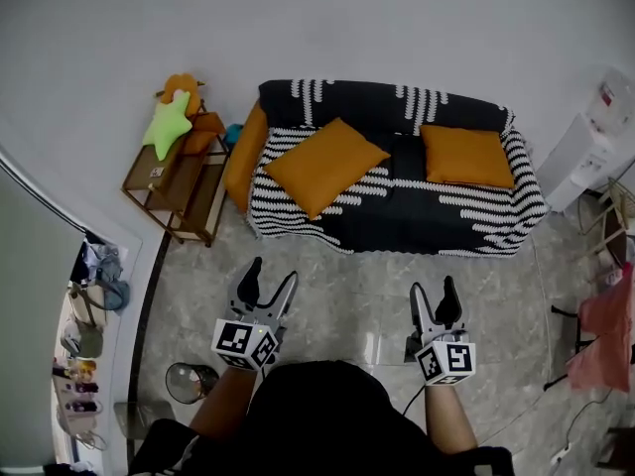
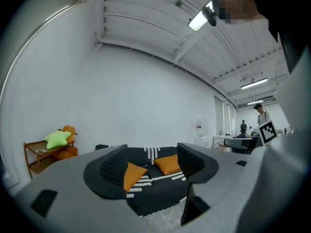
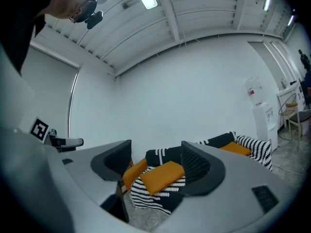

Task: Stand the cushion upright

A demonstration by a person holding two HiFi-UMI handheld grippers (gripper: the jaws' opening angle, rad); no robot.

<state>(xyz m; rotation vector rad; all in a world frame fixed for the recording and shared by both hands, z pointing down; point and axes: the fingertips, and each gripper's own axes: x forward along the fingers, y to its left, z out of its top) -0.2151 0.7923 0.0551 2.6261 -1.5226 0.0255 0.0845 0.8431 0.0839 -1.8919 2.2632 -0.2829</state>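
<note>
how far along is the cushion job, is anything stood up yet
Done: nothing yet, as far as shows; the big orange cushion lies flat on the sofa. In hand: nothing; the left gripper and right gripper are both open and empty, over the floor short of the sofa. Left: reach it, grip it, and prop it upright, probably against the backrest.

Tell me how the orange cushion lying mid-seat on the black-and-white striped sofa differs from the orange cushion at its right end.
The mid-seat orange cushion lies cornerwise, like a diamond; the right-end orange cushion lies square to the back of the black-and-white sofa. The mid-seat orange cushion reaches toward the seat's front; the right-end orange cushion sits by the backrest. Both are orange, squarish, and seem to lie flat.
</note>
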